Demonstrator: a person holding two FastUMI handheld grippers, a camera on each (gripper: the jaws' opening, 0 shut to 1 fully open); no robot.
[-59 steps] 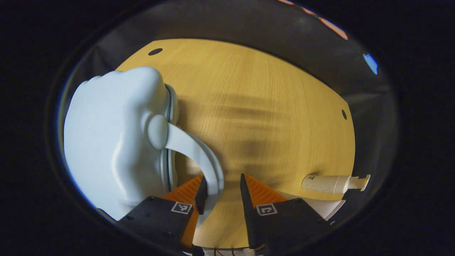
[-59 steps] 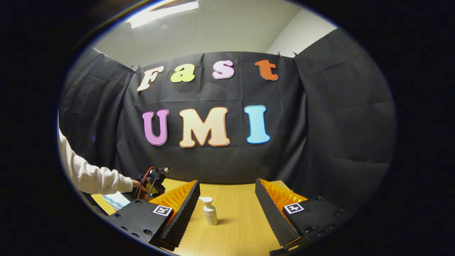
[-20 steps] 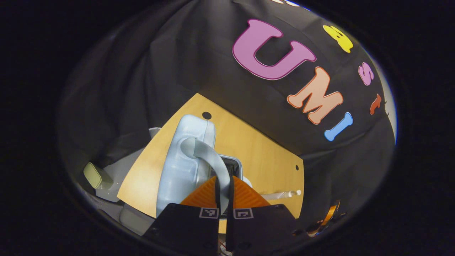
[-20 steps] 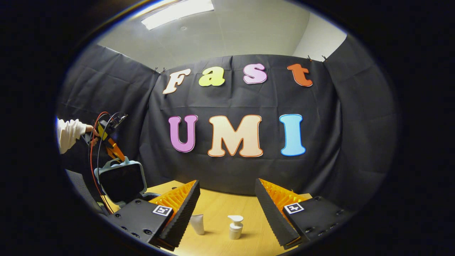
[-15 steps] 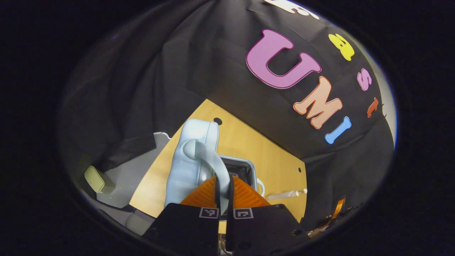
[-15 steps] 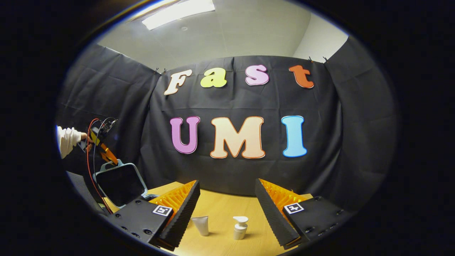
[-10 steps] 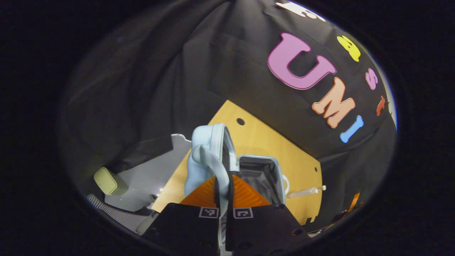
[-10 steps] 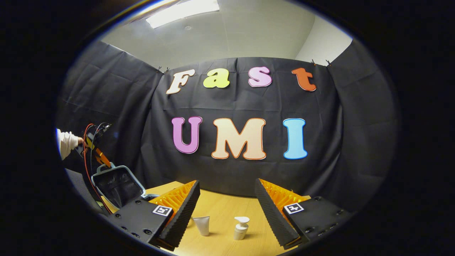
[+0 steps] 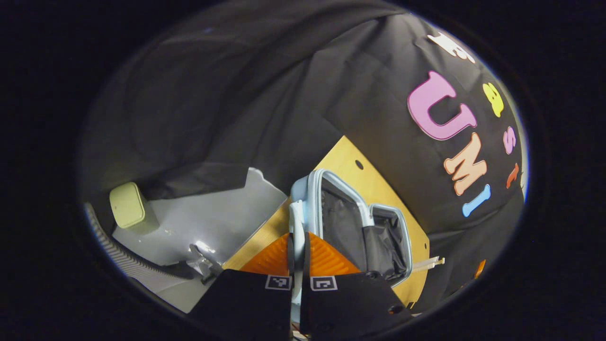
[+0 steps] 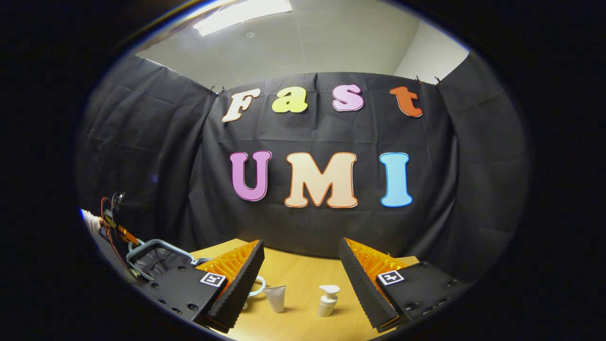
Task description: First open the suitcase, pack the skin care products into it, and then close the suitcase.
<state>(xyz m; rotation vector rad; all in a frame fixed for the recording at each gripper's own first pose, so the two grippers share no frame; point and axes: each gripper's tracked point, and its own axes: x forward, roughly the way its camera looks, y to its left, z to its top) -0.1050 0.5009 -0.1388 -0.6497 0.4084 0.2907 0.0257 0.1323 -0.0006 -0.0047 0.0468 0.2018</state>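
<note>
At the bench's (image 10: 303, 277) left end | left tool (image 9: 297, 246) clamps suitcase handle (image 9: 297, 222), lid (image 9: 338, 213) swung open | right tool (image 10: 299, 279) gapes, empty | next: release, fetch tube (image 10: 276, 298).

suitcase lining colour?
Black, inside the pale blue suitcase; clearest in the left gripper view.

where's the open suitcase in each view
Left gripper view: suitcase lies open at lower centre, just right of the left hand-held gripper, which is shut on its handle.
Right gripper view: suitcase sits at the lower left edge.
Shared landmark: the wooden table.
</note>
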